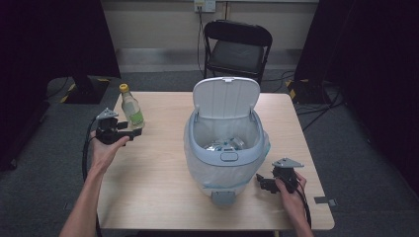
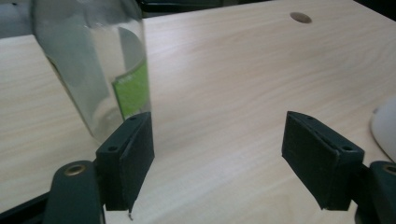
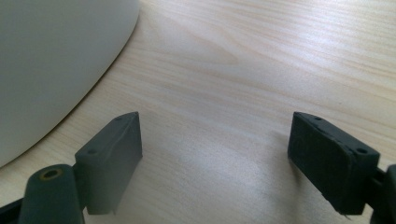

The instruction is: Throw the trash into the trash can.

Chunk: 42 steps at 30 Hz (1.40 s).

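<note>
High view: a wooden table (image 1: 153,182) carries a white lidded bin (image 1: 225,148) at frame centre, its lid raised and a bag lining it, with some items already lying inside. A clear bottle (image 1: 131,107) with a yellow cap and green label stands upright at the upper left of the tabletop, well apart from the bin. The left gripper (image 1: 132,131) sits just below the bottle, its jaws spread wide. In the left gripper view the bottle (image 2: 100,70) rises at upper left, just beyond the left-hand jaw and outside the gap, so nothing is gripped. The right gripper (image 1: 261,181) rests at lower right beside the bin, jaws likewise wide and empty over bare wood. The step in hand appears to be the approach to the bottle. The next move calls for shifting the left gripper sideways until the bottle stands between the jaws, then closing on its body.
</note>
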Tool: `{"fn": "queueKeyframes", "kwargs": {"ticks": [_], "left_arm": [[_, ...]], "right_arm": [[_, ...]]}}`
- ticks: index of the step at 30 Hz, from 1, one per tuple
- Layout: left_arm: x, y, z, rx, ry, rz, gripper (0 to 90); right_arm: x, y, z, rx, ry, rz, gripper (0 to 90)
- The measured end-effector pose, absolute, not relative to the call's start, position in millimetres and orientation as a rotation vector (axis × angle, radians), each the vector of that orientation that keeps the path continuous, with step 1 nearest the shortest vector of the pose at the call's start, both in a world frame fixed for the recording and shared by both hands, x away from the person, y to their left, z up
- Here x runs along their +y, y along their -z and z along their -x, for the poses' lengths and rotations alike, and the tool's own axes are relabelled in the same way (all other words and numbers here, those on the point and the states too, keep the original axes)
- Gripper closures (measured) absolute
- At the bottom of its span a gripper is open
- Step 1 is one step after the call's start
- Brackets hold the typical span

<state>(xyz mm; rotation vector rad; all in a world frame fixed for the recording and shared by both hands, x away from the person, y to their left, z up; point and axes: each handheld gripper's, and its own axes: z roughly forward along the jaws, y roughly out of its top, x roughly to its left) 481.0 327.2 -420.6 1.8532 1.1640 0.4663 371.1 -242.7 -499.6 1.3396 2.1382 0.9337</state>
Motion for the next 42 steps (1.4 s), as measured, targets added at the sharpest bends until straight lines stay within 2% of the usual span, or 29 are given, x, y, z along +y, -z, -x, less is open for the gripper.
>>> {"fn": "queueKeyframes", "kwargs": {"ticks": [7,15,17,29,36,42], "left_arm": [[333,422,-504,1.228,-0.505,-1.863,22.9],[347,423,-525,1.284,-0.56,-1.802,22.0],[351,424,-531,1.308,-0.522,-1.784,21.5],[345,418,-551,1.278,-0.583,-1.776,19.9],[341,423,-562,1.311,-0.585,-1.791,21.2],[336,424,-567,1.328,-0.595,-1.813,26.2]], "right_arm": [[-243,500,-371,2.138,-0.934,-1.338,16.7],[-243,500,-371,2.138,-0.934,-1.34,16.7],[-243,500,-371,2.138,-0.934,-1.34,16.7],[-243,500,-371,2.138,-0.934,-1.34,16.7],[-243,500,-371,2.138,-0.934,-1.34,16.7],[-243,500,-371,2.142,-0.937,-1.34,16.4]]}}
